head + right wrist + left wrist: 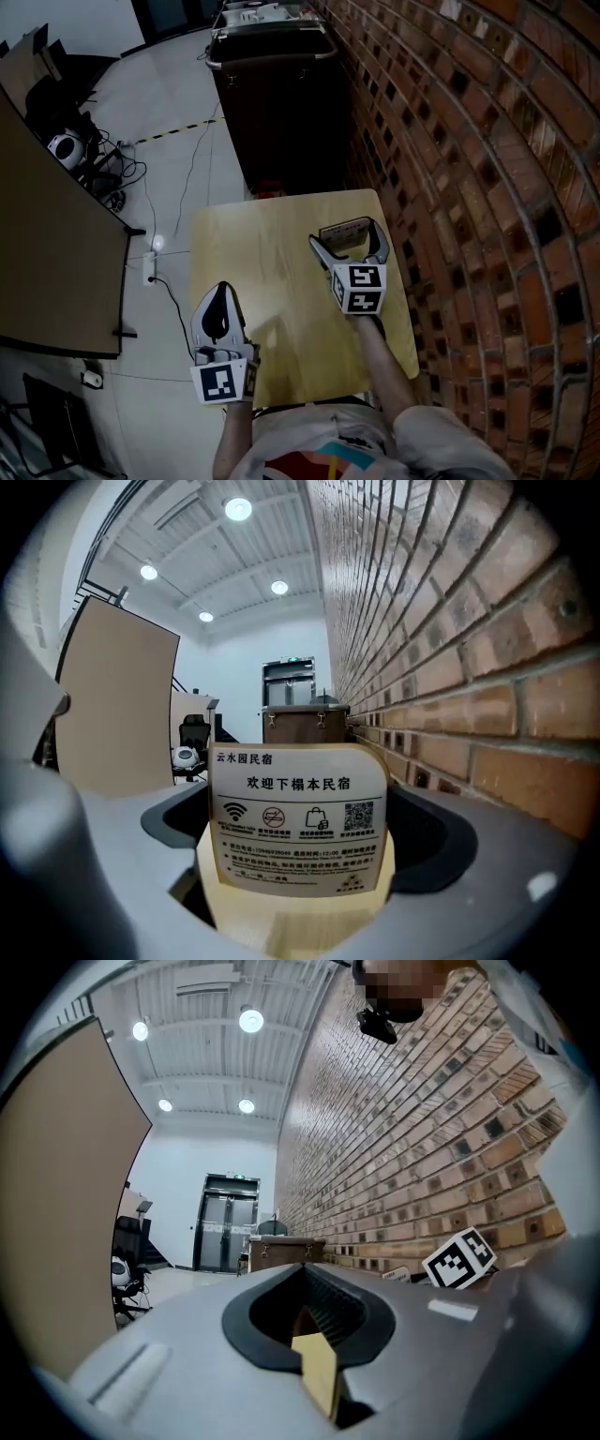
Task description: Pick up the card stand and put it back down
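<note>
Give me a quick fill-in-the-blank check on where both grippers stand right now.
1. The right gripper has its fingers ____ around the card stand.
2. The left gripper has its fingers ____, with nothing between them.
3. The table stands beside a ____ wall.

Missing words: open; shut; brick

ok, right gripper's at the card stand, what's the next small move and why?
Probably close the right gripper on the card stand: its jaws stand apart on either side of it, and it sits upright on the table.
</note>
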Demonstrator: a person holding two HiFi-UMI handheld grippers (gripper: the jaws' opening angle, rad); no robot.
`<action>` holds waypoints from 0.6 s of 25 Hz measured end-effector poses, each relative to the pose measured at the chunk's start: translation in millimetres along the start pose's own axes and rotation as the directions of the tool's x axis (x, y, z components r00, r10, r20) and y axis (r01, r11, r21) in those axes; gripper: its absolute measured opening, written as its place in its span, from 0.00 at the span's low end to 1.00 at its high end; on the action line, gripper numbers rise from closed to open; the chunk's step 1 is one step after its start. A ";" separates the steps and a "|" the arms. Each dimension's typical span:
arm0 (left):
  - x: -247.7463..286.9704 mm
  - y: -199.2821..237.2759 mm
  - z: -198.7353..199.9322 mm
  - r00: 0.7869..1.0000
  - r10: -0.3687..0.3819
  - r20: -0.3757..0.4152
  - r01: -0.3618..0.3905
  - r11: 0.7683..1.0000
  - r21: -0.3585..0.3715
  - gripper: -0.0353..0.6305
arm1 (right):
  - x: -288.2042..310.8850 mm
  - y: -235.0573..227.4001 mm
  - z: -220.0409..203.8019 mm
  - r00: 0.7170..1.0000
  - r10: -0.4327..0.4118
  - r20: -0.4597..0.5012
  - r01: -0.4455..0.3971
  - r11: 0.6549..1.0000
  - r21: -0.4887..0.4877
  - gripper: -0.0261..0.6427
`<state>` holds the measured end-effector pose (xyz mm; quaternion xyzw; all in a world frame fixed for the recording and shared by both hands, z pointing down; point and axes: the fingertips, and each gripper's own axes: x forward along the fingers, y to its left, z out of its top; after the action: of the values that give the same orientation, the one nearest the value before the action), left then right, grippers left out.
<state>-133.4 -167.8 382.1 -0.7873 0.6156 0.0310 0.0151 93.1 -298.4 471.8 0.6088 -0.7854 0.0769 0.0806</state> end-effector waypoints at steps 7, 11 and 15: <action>4.0 23.0 -14.4 0.998 0.053 -0.043 -0.054 0.998 -0.010 0.05 | 73.6 -16.5 -53.0 0.992 -0.056 -0.112 0.055 0.998 -0.014 0.90; 3.5 35.6 -18.7 0.995 0.084 -0.062 -0.083 0.997 0.003 0.05 | 101.8 -20.1 -76.2 0.984 -0.069 -0.164 0.075 0.997 0.033 0.88; 4.2 43.8 -20.9 0.992 0.106 -0.070 -0.105 0.994 0.015 0.05 | 117.2 -23.8 -88.3 0.976 -0.085 -0.200 0.098 0.994 0.054 0.87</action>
<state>-174.3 -183.7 403.3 -0.7542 0.6566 0.0005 -0.0040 90.3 -395.6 584.3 0.6360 -0.7418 0.1582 0.1422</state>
